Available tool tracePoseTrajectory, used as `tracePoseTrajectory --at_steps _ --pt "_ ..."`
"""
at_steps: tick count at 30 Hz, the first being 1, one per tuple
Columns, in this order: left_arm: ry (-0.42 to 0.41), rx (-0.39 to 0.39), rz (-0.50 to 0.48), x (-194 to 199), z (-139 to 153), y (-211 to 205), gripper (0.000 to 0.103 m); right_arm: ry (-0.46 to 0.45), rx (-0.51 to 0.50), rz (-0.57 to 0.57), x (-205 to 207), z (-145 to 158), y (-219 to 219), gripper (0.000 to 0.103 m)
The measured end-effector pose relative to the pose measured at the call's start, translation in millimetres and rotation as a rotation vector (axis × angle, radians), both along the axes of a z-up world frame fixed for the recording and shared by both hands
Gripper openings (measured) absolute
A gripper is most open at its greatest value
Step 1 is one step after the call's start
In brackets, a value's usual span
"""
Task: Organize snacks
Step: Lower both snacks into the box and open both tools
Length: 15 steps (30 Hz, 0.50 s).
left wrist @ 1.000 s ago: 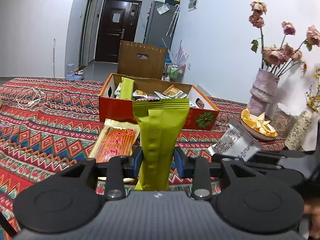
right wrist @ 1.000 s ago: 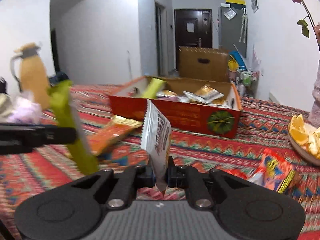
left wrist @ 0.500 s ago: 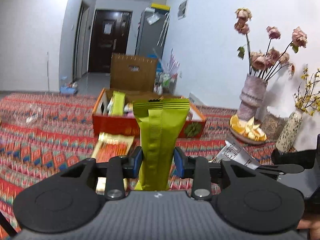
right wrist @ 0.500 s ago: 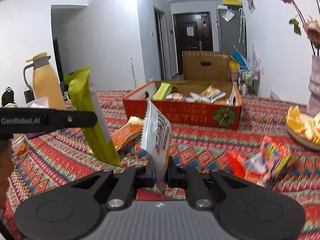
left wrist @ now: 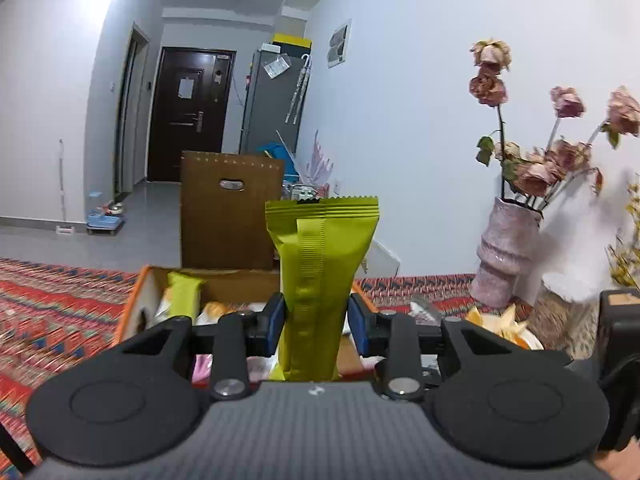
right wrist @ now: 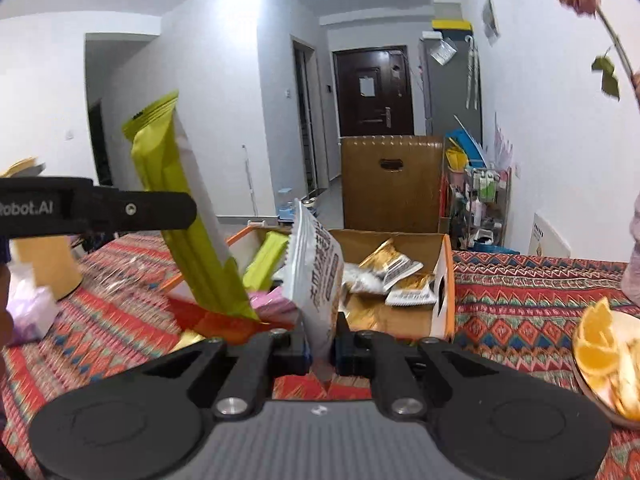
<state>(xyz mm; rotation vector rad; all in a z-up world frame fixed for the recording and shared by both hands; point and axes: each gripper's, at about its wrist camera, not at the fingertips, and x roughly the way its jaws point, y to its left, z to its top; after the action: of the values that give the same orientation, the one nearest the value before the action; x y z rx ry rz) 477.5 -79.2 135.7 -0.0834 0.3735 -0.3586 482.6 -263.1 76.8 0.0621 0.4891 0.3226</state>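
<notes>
Both grippers now nearer the orange box (right wrist: 447,280), left gripper (left wrist: 316,320) jaws grasping green packet (left wrist: 322,264), right gripper (right wrist: 322,346) jaws clenched on white packet (right wrist: 318,276)

You're in a lived-in home — a patterned tablecloth (right wrist: 532,300) under a vase of dried roses (left wrist: 508,252) and a plate of orange slices (right wrist: 600,344); beyond, a hallway with a dark front door (left wrist: 188,116), a grey fridge (left wrist: 276,100), cluttered shelves (right wrist: 476,204).

The left gripper (right wrist: 152,210) carries white letters on its black side, cut by the picture's edge: "obot.AI". The white packet (right wrist: 320,276) has printed characters, too blurred to read.
</notes>
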Motion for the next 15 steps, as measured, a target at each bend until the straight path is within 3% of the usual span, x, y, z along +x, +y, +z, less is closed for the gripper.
tracePoseTrajectory --at_steps 5,8,10,12,15 --pt "0.048 0.021 0.048 72 -22 -22 0.034 0.067 0.018 -0.072 78 -23 -13 0.011" --pt "0.122 0.014 0.027 110 -45 -32 0.034 0.12 -0.011 -0.098 111 -46 -12 0.011" --pt "0.171 0.008 0.016 129 -61 -38 0.034 0.157 -0.056 -0.089 122 -62 -10 0.009" --pt "0.192 0.009 0.004 142 -75 -44 0.034 0.137 -0.118 -0.092 123 -66 -8 0.011" --pt "0.248 0.026 -0.022 155 -93 -51 0.036 0.15 -0.077 -0.072 127 -66 -12 0.011"
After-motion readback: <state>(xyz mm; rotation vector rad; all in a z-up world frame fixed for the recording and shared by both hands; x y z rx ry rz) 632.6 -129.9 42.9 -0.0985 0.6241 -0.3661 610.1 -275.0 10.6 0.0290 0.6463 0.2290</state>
